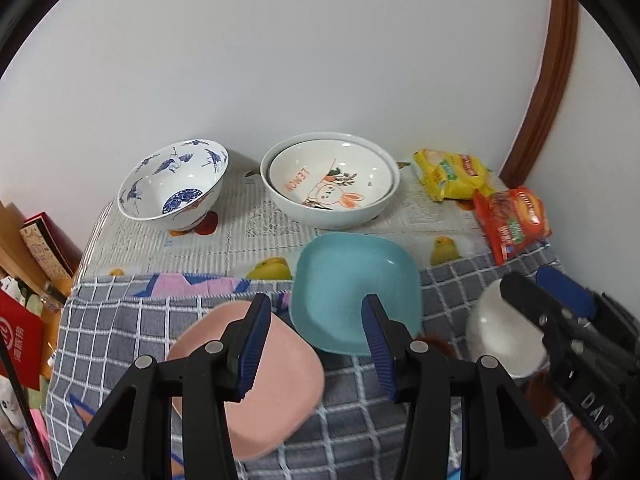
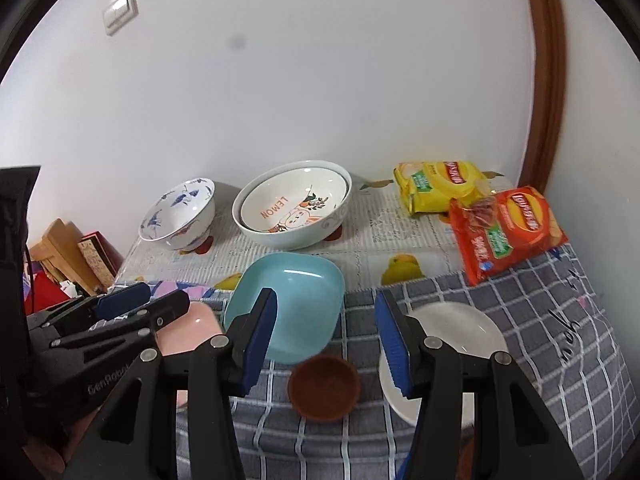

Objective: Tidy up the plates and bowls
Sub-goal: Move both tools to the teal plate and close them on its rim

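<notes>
Both grippers hovered over the desk with nothing between their jaws.

The left gripper (image 1: pixel 316 336) hung with its jaws apart and empty above the pink plate (image 1: pixel 276 396) and the blue square plate (image 1: pixel 352 292), which lay just beside each other on the grey checked cloth (image 1: pixel 120 320). The right gripper (image 2: pixel 326 340) also held nothing, its jaws parted over the blue plate's near edge, the small brown bowl (image 2: pixel 323 386) and the white plate (image 2: pixel 460 332). At the back of the desk (image 1: pixel 256 232), near the wall, the blue-and-white bowl (image 1: pixel 174 184) sat left of the large white bowl (image 1: pixel 360 216) with the rabbit bowl (image 1: pixel 328 178) nested inside. A yellow snack bag (image 2: pixel 440 186) and a red snack bag (image 2: pixel 504 232) lay at the right.
</notes>
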Available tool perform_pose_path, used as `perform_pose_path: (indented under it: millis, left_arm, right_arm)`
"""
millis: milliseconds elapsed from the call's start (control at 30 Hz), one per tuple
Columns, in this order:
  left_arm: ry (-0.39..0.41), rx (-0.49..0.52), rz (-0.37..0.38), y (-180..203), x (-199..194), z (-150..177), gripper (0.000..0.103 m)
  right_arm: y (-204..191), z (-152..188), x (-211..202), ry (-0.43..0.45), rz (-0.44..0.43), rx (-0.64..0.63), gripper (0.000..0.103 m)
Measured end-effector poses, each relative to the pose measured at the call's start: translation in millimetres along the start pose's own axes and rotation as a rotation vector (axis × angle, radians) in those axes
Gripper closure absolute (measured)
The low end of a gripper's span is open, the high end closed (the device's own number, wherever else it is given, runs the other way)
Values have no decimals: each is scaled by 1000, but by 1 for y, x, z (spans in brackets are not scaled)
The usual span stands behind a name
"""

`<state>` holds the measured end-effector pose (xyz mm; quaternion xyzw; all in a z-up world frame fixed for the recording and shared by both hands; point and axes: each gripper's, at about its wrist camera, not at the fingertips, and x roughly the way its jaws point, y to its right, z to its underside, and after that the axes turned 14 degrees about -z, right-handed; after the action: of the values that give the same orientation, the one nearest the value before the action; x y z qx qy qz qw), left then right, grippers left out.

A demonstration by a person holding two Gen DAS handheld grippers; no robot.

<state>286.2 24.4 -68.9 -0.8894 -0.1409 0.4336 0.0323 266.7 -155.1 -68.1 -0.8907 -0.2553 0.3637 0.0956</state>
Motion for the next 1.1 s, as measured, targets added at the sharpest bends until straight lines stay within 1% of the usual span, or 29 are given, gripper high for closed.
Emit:
perform_pose_path:
  millis: [67,233,333,500,567,600,667,767,800,867,1033,1067,1100]
  left_arm:
    - [0,3,5,-2,11,-4,58]
    - [-22,25,-13,-4,47,-11,58]
    - [-41,33,-2,-3,67,-14,58]
    - [-75,74,18,7,98,-13,58]
    - [-97,72,14,10,110,-14,58]
    - [-101,73,15,11,114,-15,58]
    - [-108,87,10,15,122,-15,58]
    - [-117,85,12,18,132,-11,58]
    - [-134,84,11,17,136,-11,58]
    - [-133,77,32,14,137,-10,58]
    - [-138,74,35,11,143,-12,58]
    - [-142,63,42,9,144,-13,58]
    - [-148,58,66,8,145,-13,58]
  right_arm:
    - [1,-8,13,0,-2,9,52]
    - [5,-20,43,-2,-9,2,52]
    - [15,-17,62,-11,1,20,52]
    - [38,-7,90,-70,31,88,52]
    - [42,-3,96,-93,11,105,52]
    - [41,-2,98,-97,9,104,52]
    - [36,0,101,-98,37,72,52]
    - [28,4,107,-102,55,22,57]
    - [27,5,110,-109,54,25,60]
    - [28,7,118,-132,50,29,64]
    - [29,14,126,-149,83,16,66]
    - [29,15,128,-153,85,20,67]
    - [29,15,130,-157,82,23,69]
